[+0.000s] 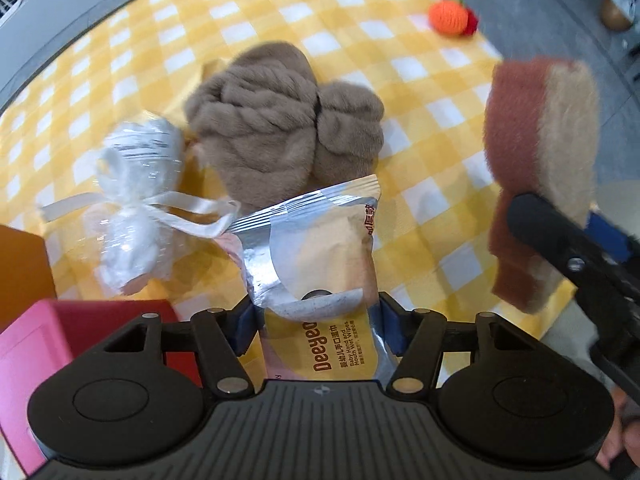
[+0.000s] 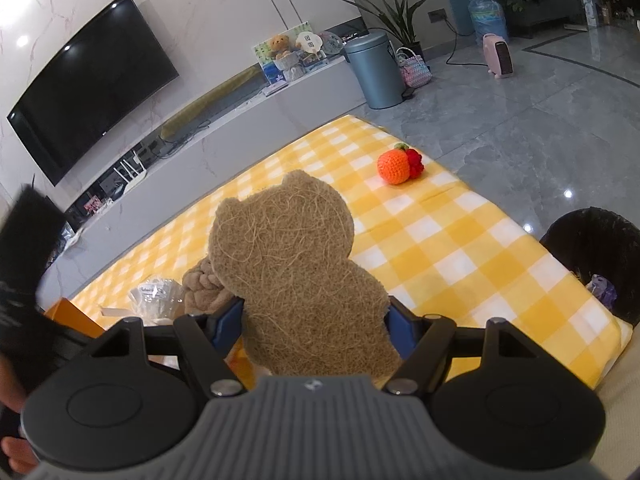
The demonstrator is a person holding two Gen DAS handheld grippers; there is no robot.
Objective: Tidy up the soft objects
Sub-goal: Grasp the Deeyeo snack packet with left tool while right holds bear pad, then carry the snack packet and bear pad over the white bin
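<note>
A wet wipes pack [image 1: 320, 248], silver and yellow, stands between the blue pads of my left gripper [image 1: 316, 328], which is shut on it above the yellow checked cloth [image 1: 304, 12]. Behind the pack lie a brown plush toy [image 1: 280, 120] and a white item wrapped in clear film with a ribbon [image 1: 136, 184]. My right gripper [image 2: 316, 320] is shut on a bear-shaped sponge [image 2: 296, 260] with a tan fibre face and a red-brown back, held upright. In the left wrist view that sponge [image 1: 536, 152] hangs at the right. An orange crochet fruit [image 2: 394, 166] lies far back on the cloth.
A pink box [image 1: 48, 344] and an orange box [image 1: 20, 264] sit at the near left. A black bin [image 2: 592, 248] stands past the cloth's right edge. Beyond the far edge are grey floor, a low TV bench and a metal bin [image 2: 376, 72].
</note>
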